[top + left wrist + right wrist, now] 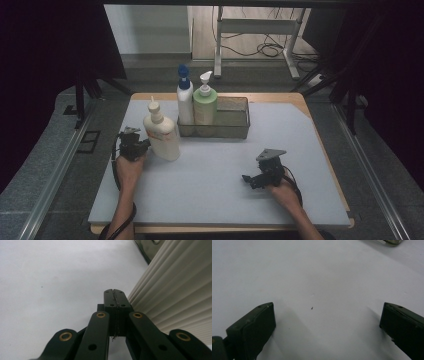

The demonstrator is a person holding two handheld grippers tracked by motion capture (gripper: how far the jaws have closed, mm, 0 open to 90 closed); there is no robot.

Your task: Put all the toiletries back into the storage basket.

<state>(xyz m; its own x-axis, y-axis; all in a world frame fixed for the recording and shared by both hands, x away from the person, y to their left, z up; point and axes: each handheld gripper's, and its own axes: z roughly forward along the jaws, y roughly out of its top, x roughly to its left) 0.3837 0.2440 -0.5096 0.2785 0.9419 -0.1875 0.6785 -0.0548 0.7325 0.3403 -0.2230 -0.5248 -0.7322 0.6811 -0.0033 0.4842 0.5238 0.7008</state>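
1. High view: a person's left hand [129,169] holds the left gripper [131,142] at the left side of a pale grey mat [210,185] covering the wooden table [327,165], hard against a cream bottle [163,134] that stands upright with its ribbed side towards the tool.
2. Left gripper view: the jaws are pressed flat together with nothing between them, and the bottle's ribbed wall [180,295] rises just beside them on the right, over bare mat [50,285].
3. Behind the cream bottle, just apart from it, sits a wire basket [232,120] at the back middle of the mat.
4. Two bottles stand upright in the basket's left end: a white one with a blue spray top [184,97] and a green one with a white pump [205,102], side by side.
5. Well apart, at the right front of the mat, the right hand [286,192] rests with the right gripper [250,179], its grey plate on top, pointing left across open mat.
6. Right gripper view: the jaws stand wide apart with bare mat [317,277] between them and a dark speck [312,307] lying on it.
7. Beyond the table, a white desk frame [255,30] and loose cables [267,49] lie on the floor.
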